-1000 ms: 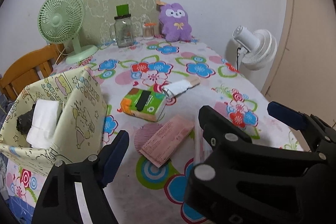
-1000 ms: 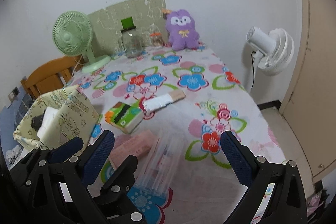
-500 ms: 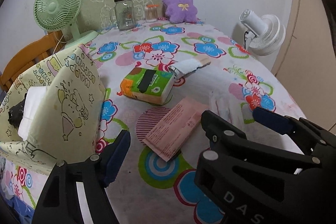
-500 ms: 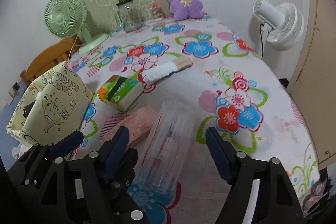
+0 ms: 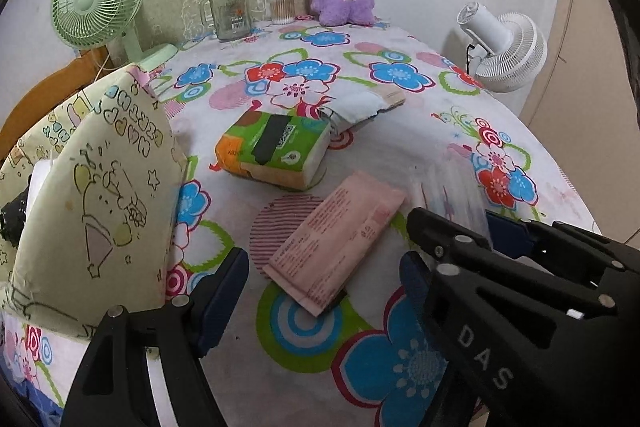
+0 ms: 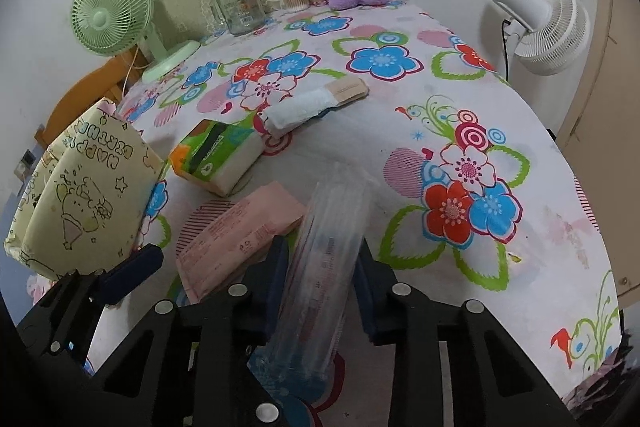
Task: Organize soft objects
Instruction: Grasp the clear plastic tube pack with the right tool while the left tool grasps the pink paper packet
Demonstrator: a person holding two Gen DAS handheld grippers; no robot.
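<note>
My right claw (image 6: 320, 259) just been closing; both pads now squeeze clear plastic packet (image 6: 324, 247) lying on counter (image 6: 400, 131). My left claw (image 5: 320, 275) gapes wide, nothing between its fingers, poised over near end of pink packet (image 5: 336, 243), which lies just beside clear one. Green tissue pack (image 5: 276, 147) farther back. Printed gift bag (image 5: 100, 195) stands at left edge.

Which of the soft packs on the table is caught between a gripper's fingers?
The clear plastic pack, between the right gripper fingers, which have just been closing. The pink pack and green tissue pack lie free.
</note>
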